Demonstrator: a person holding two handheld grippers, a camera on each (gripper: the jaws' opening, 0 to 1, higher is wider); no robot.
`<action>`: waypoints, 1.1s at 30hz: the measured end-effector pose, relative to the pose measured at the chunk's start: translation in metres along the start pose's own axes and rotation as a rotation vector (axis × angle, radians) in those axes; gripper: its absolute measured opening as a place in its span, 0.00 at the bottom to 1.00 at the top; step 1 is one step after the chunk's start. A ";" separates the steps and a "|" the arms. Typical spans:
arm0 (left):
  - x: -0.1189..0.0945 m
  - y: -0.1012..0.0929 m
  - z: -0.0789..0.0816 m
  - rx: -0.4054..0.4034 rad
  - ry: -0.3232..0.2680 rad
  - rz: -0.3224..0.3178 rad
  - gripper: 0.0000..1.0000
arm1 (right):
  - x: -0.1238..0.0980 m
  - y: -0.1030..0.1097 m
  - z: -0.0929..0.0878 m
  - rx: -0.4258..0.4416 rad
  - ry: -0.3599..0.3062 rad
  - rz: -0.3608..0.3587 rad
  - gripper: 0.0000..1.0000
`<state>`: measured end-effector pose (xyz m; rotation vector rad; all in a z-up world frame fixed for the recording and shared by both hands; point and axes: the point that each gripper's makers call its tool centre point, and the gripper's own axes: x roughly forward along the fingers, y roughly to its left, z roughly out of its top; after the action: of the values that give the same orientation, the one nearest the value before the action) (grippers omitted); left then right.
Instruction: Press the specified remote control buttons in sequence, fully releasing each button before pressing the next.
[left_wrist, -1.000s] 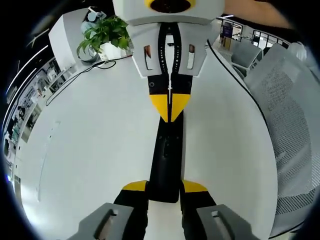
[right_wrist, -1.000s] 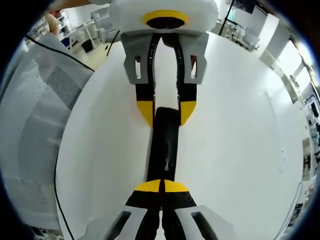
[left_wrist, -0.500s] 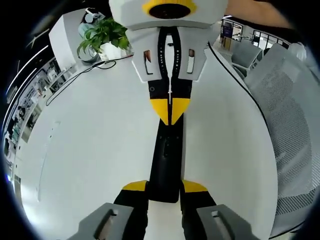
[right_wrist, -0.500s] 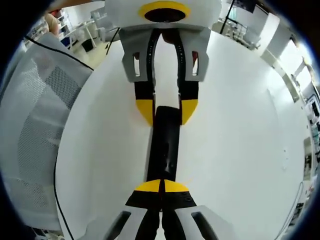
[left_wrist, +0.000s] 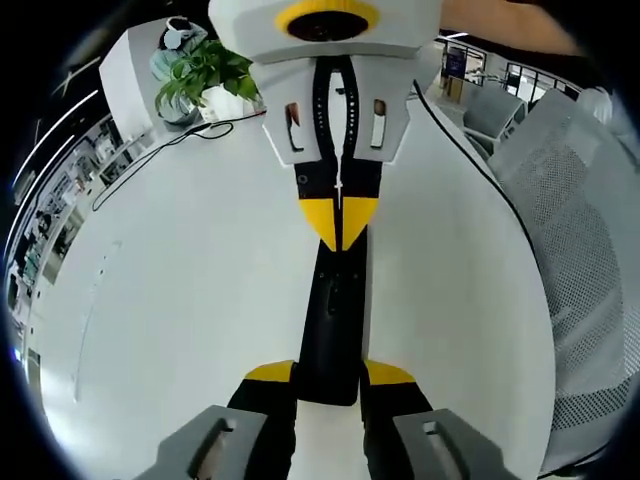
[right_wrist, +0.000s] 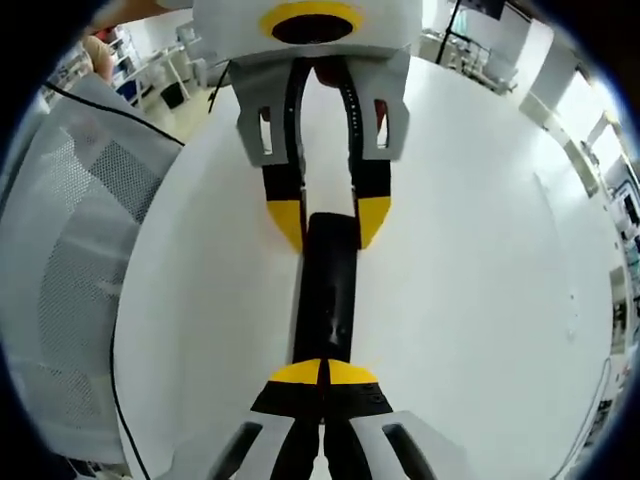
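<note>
Left hand-held gripper (left_wrist: 330, 385) has its yellow-tipped jaws clamped on the near end of the black remote control (left_wrist: 332, 315), one jaw on each long side, and that grip looks the same as a second ago. The remote lies flat on the white counter (left_wrist: 180, 300), stretching straight away from the left gripper toward the other one. Coming in from the far end, the right hand-held gripper (right_wrist: 322, 378) has its jaws closed tip to tip, holding nothing, the joined yellow tips resting on the remote's top face at that end; whether a button is actually pushed down there I cannot tell. In the left gripper view the right gripper's body sits a touch higher and looms slightly larger than a second ago, while its tips have barely shifted on the remote. In the right gripper view the left gripper likewise appears a little bigger and lower. Further out, a potted plant (left_wrist: 205, 68) stands at the counter's far corner with a black cable (left_wrist: 160, 150) trailing from it, and a white mesh chair (left_wrist: 575, 240) sits beside the counter edge.
</note>
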<state>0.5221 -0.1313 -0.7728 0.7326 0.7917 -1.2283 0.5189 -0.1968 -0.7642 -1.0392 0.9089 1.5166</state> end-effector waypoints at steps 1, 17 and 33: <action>0.000 0.000 0.000 0.000 0.001 0.001 0.23 | -0.001 0.000 0.000 0.005 -0.007 -0.002 0.00; -0.001 -0.001 0.000 0.004 0.009 0.001 0.23 | -0.031 -0.013 0.014 -0.018 -0.021 -0.045 0.00; 0.000 -0.001 0.000 0.006 -0.002 0.001 0.23 | -0.015 -0.012 0.015 -0.023 -0.003 0.006 0.00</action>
<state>0.5211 -0.1313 -0.7730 0.7362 0.7868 -1.2309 0.5300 -0.1853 -0.7455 -1.0508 0.8949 1.5360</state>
